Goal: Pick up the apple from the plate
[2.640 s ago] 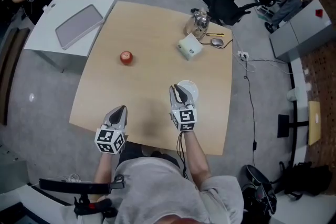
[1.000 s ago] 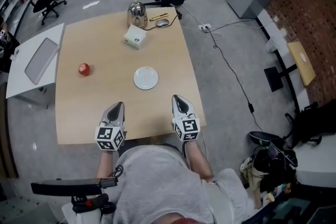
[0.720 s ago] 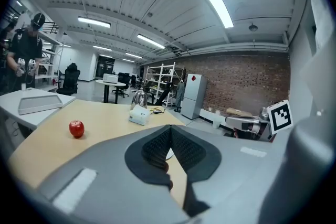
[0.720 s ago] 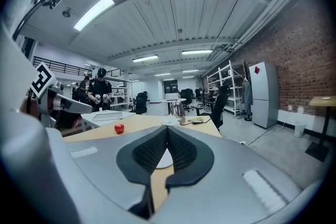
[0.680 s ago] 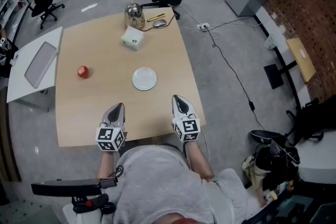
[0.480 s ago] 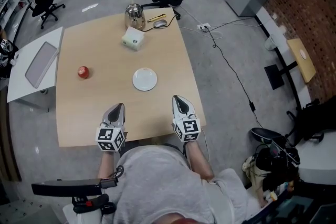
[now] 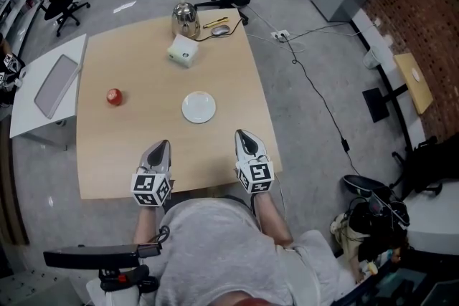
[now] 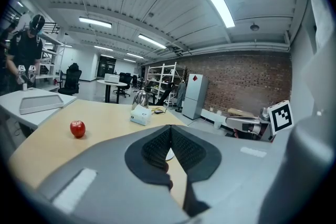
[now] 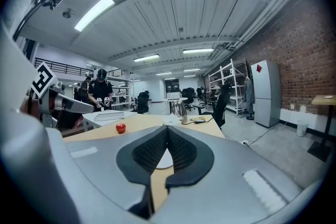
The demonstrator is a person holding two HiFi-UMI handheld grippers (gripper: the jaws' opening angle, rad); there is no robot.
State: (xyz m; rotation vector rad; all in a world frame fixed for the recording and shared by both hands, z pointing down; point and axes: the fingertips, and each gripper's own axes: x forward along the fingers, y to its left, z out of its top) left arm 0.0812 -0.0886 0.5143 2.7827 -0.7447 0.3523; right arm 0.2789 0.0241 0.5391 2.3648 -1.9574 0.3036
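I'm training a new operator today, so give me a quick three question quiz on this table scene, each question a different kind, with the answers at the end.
1. True or false: the apple lies on the plate.
2. Which thing stands closest to the kettle? A: the white box. B: the apple. C: the plate.
3. Fill in: the left gripper and the right gripper are both ____.

Key
1. False: the apple sits on the bare table, well left of the empty plate.
2. A.
3. Shut, with nothing held.
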